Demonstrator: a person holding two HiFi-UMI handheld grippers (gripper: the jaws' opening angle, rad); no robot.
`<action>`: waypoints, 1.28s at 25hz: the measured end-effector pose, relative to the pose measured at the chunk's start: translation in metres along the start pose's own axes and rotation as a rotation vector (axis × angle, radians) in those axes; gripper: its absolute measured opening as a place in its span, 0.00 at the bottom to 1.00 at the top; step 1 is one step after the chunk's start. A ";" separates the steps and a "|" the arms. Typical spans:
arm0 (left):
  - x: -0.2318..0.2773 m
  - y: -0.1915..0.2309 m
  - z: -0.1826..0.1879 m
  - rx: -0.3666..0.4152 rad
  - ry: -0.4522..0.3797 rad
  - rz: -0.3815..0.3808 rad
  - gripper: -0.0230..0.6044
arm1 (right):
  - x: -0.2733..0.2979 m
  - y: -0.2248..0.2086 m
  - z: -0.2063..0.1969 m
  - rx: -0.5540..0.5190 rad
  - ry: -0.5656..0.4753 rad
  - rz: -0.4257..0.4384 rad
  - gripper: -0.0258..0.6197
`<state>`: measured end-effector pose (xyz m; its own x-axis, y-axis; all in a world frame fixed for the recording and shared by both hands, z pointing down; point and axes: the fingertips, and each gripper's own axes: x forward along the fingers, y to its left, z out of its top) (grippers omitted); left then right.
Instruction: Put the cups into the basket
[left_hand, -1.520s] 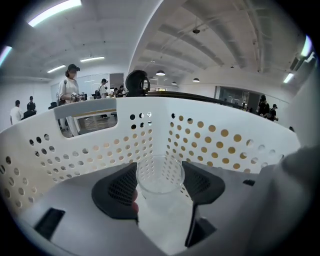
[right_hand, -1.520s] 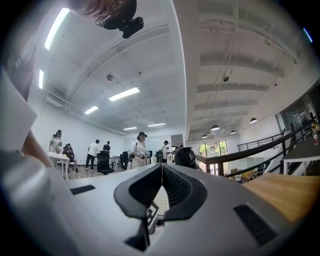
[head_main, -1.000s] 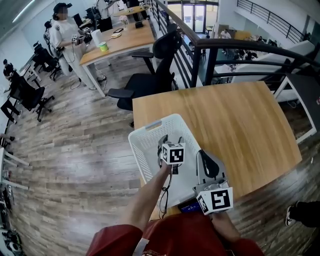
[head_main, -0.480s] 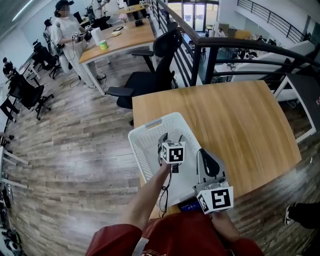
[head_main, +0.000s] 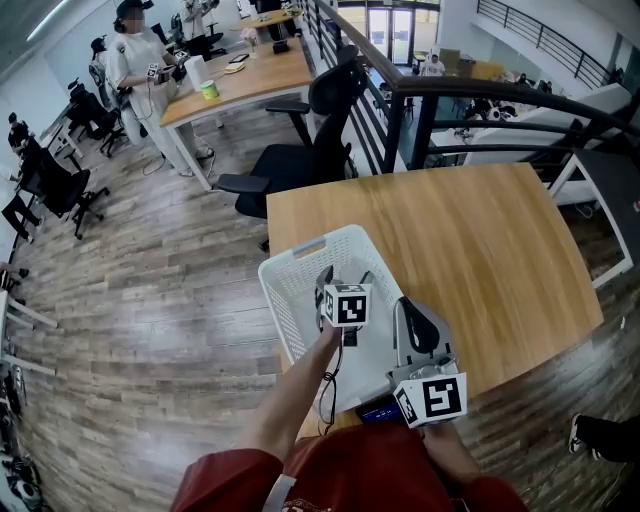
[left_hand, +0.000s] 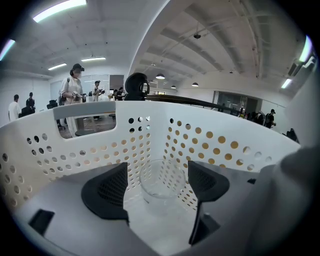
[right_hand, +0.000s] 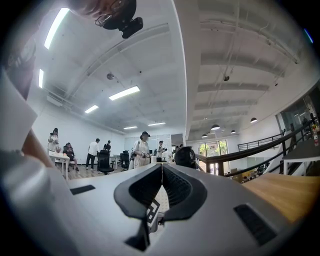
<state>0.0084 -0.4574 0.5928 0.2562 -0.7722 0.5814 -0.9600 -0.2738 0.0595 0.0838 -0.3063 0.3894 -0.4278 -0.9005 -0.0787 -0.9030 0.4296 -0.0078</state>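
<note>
The white basket (head_main: 300, 262) is sitting on the near left corner of the wooden counter (head_main: 460, 240), and the left gripper (head_main: 342, 281) is reaching down inside it. In the left gripper view, a clear cup (left_hand: 161, 186) is standing upright on the basket floor, close to the perforated wall at a corner. I am judging that the gripper is so low in the basket so that the cup can be set on its base and not dropped.

The left fingers (left_hand: 107, 192) are opening at this moment. The cup is standing between them, a little ahead of the dark pads, and a narrow gap is showing on each side of it. So the pads are not pressing on the glass any more; the cup is resting on the basket alone. This cup is looking delivered, and the next sensible move would be a straight lift upward, because a sideways move could knock the cup against the wall.

Further right, the right gripper (head_main: 404, 304) is hovering over the near edge of the basket, close to the person's body. Its fingers are lying together, pad against pad, with nothing between them. It seems to be only waiting aside, so that the left side has free room. No other cup is showing on the counter in any view.
</note>
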 end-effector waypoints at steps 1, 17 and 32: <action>-0.001 -0.001 0.000 -0.007 0.000 -0.004 0.61 | 0.000 0.000 0.000 0.000 -0.001 0.001 0.06; -0.033 -0.007 0.023 -0.100 -0.060 -0.075 0.61 | -0.001 -0.001 0.004 -0.004 -0.005 -0.003 0.06; -0.083 -0.026 0.045 -0.144 -0.151 -0.216 0.61 | 0.000 -0.003 0.001 -0.005 0.004 -0.007 0.06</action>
<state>0.0177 -0.4120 0.5062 0.4596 -0.7848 0.4159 -0.8849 -0.3648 0.2896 0.0867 -0.3076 0.3886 -0.4215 -0.9037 -0.0748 -0.9061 0.4230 -0.0037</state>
